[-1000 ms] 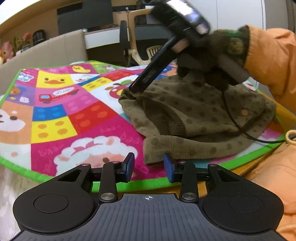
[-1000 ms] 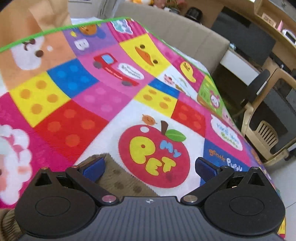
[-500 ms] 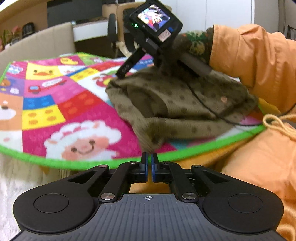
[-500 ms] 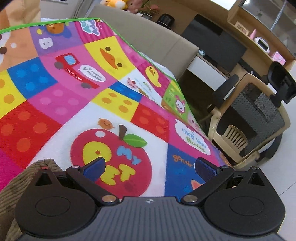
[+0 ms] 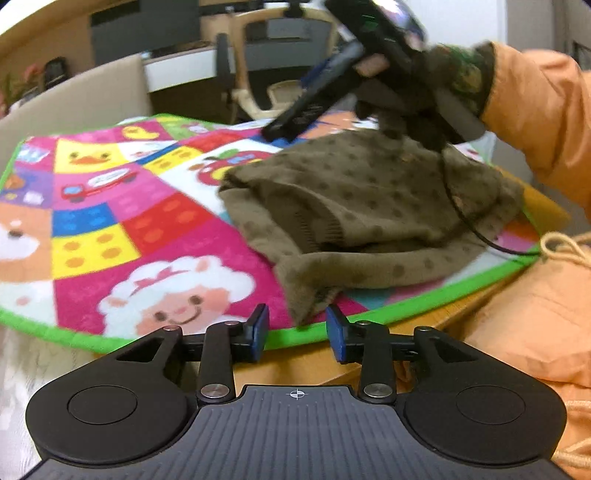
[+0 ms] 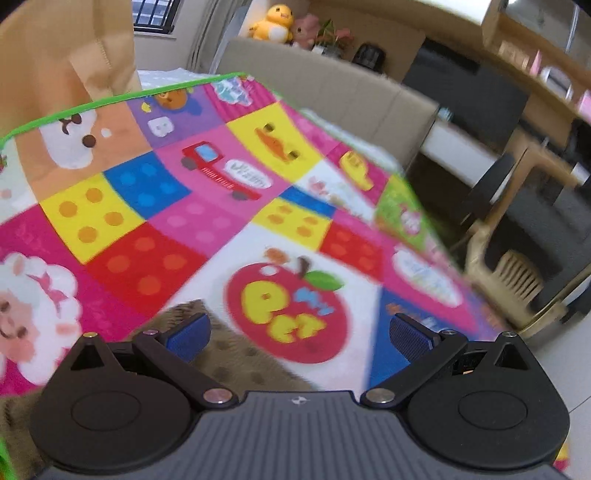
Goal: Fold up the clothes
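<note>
An olive-brown knit garment with darker dots point(image 5: 369, 206) lies bunched on a colourful play mat point(image 5: 110, 221), near its front right edge. My left gripper point(image 5: 297, 328) is open, its blue pads either side of the garment's near corner point(image 5: 310, 299) at the mat's green border. My right gripper point(image 6: 299, 332) is open wide and empty, above the garment's far edge point(image 6: 229, 354) and the apple picture point(image 6: 288, 306). In the left wrist view the right gripper's dark body point(image 5: 325, 96) is held in a gloved hand over the garment.
The mat covers a wooden table point(image 5: 332, 365). An orange-sleeved arm point(image 5: 535, 122) and orange clothing point(image 5: 535, 325) are at the right. A beige sofa back point(image 6: 332, 96), an office chair point(image 6: 517, 236) and plush toys point(image 6: 277, 22) lie beyond the mat.
My left gripper was shut half a second ago and has opened again, close to the garment's near corner. My right gripper stayed open and swung back over the garment's far edge.
</note>
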{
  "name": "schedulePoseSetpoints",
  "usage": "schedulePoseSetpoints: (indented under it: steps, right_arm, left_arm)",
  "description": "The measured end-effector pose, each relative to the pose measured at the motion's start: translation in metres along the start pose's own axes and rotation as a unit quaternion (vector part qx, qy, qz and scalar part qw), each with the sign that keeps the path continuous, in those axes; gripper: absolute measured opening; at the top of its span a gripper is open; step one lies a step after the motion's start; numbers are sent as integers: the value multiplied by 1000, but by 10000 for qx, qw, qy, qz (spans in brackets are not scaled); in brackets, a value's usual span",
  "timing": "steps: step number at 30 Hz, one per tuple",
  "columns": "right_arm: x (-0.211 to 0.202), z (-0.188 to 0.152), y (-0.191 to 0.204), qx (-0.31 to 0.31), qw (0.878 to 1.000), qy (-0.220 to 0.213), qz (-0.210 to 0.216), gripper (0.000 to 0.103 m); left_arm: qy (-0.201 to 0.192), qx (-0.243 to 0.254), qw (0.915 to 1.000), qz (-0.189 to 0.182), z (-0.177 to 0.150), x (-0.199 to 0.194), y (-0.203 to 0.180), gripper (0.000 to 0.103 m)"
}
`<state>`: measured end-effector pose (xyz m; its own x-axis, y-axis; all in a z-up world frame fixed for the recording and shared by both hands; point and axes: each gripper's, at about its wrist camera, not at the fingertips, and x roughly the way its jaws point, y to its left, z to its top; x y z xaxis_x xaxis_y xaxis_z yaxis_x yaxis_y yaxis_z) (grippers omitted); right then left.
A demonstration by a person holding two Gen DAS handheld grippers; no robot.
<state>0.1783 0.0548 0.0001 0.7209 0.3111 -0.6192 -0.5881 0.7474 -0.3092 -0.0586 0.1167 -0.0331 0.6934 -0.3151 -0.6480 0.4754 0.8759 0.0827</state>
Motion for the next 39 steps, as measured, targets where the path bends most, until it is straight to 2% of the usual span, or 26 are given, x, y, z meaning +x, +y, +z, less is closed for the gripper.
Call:
schedulePoseSetpoints:
  steps: [2,3,5,6,9,14,17,18,20,22,25,27,31,33,36,38,39]
  right_arm:
    - [13,-1,7,-30,9998,173,53,103]
    - [20,-2,11,-95,9997,209,-73,103]
    - [32,-5,14,-157,9987,216,-427,103]
    - [36,-6,11,-96,9983,224,-521,103]
    - [48,-7,-2,193,9966,312,-738,103]
    - [63,-15,-14,500,9944,417,-830,103]
    - [48,-15,-17,524,9957,141,-753,103]
    - [39,-15,-19,545,9961,12,-696,103]
    - [3,-19,-31,637,9960,-362,-506,103]
    - [-35,-28,-49,822,9938,-665,-352,103]
    - [-91,-57,-85,1252,9870,-963,-313,103]
    - [-118,-86,-107,1519,9831,-934,-426,103]
    - [-137,-155,-133,1991,9761,-358,-791,103]
    - [-135,-188,-142,2351,9677,-24,-905,103]
    - [-123,-217,-152,2868,9535,349,-855,102]
    - [-108,-218,-151,2768,9555,557,-859,99]
    - [-100,-215,-149,2655,9580,635,-876,99]
  left_arm:
    - [-18,91,9999,115,3,6,-4,45]
    - [-22,91,9998,196,5,9,-4,44]
    - [-39,84,9995,305,6,14,-1,12]
    - [-50,87,9994,338,7,15,0,5]
    - [-90,125,9995,265,7,5,-2,4]
    - [-17,89,9999,97,-2,-15,-9,5]
    - [120,-10,9999,-93,-10,-20,-8,5]
    - [140,-83,9997,-172,-12,-22,-6,6]
    - [74,-353,9987,-373,-11,-26,4,19]
    - [-142,-717,9961,-490,-3,-31,15,56]
    - [-395,-1351,9871,-770,13,-28,34,77]
    - [-436,-1755,9800,-827,25,-16,46,85]
    - [-233,-2564,9617,-940,53,33,70,88]
    - [-72,-2712,9561,-1107,65,56,72,92]
    - [163,-2445,9623,-1179,82,82,61,92]
    - [279,-2262,9677,-1077,88,95,53,85]
    - [330,-2222,9693,-1000,91,101,51,77]
